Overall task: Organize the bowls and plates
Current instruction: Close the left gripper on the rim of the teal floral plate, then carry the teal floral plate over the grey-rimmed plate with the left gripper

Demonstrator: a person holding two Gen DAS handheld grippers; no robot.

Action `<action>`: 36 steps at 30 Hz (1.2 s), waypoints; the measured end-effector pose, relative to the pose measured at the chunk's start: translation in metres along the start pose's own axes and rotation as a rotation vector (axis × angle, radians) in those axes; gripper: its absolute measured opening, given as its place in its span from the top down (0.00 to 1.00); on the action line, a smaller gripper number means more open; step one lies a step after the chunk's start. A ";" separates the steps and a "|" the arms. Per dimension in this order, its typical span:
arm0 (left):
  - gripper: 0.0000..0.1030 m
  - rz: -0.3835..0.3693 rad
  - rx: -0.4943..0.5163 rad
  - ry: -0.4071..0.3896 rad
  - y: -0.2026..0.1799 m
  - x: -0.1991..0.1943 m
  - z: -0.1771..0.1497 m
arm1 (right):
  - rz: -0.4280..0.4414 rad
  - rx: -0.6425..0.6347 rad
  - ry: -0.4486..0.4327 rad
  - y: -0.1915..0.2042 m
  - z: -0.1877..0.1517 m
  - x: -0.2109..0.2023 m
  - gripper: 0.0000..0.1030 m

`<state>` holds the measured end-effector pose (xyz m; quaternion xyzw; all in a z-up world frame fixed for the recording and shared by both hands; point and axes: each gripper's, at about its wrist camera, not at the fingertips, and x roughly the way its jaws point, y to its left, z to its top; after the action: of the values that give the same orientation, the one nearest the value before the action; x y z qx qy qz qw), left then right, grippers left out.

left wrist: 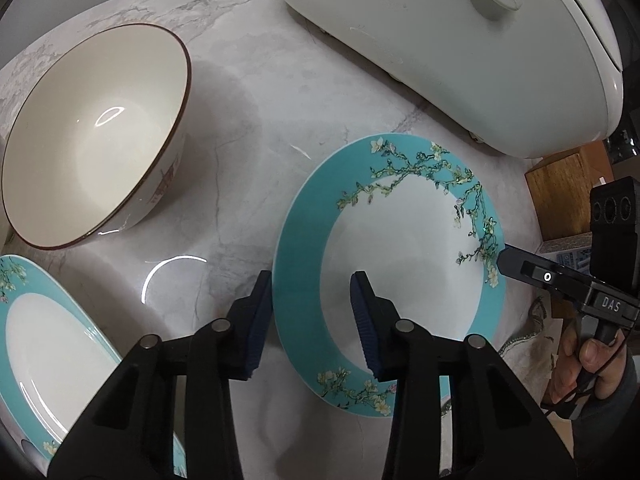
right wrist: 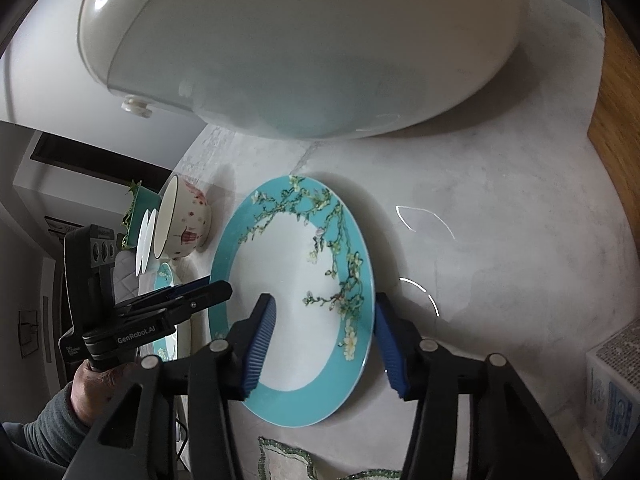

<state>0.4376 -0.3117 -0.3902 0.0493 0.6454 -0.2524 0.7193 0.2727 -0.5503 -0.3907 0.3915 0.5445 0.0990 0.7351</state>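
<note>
A teal-rimmed plate with blossom branches [left wrist: 400, 248] lies on the marble table; it also shows in the right wrist view [right wrist: 288, 304]. My left gripper [left wrist: 312, 284] is open, its jaws on either side of the plate's left rim. My right gripper [right wrist: 324, 308] is open, its jaws on either side of the plate's right rim; it shows in the left wrist view [left wrist: 505, 258]. A cream bowl with a brown rim [left wrist: 92, 136] stands to the left, also visible in the right wrist view [right wrist: 180, 220]. A second teal plate [left wrist: 44, 344] lies at the lower left.
A large white lidded appliance [left wrist: 460, 48] stands just behind the plate, and fills the top of the right wrist view [right wrist: 300, 40]. A wooden block [left wrist: 560, 196] and a patterned box [right wrist: 612, 396] sit at the right. A green-edged cloth [right wrist: 288, 460] lies near the table's front edge.
</note>
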 end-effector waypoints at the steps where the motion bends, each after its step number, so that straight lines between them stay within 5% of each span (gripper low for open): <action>1: 0.65 -0.006 -0.005 0.006 0.001 0.000 0.000 | 0.003 0.010 0.003 -0.001 0.001 0.000 0.50; 10: 0.71 -0.067 -0.039 0.052 0.015 -0.002 0.000 | -0.013 -0.004 0.042 0.000 0.006 0.004 0.55; 16: 0.87 -0.126 -0.101 0.071 0.037 -0.001 0.002 | -0.099 -0.007 0.074 -0.003 0.008 0.003 0.86; 36: 0.89 -0.132 -0.090 0.073 0.045 -0.019 0.001 | -0.113 0.031 0.044 0.006 0.007 -0.005 0.87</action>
<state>0.4571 -0.2679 -0.3833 -0.0167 0.6836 -0.2683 0.6786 0.2788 -0.5526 -0.3823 0.3692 0.5831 0.0577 0.7214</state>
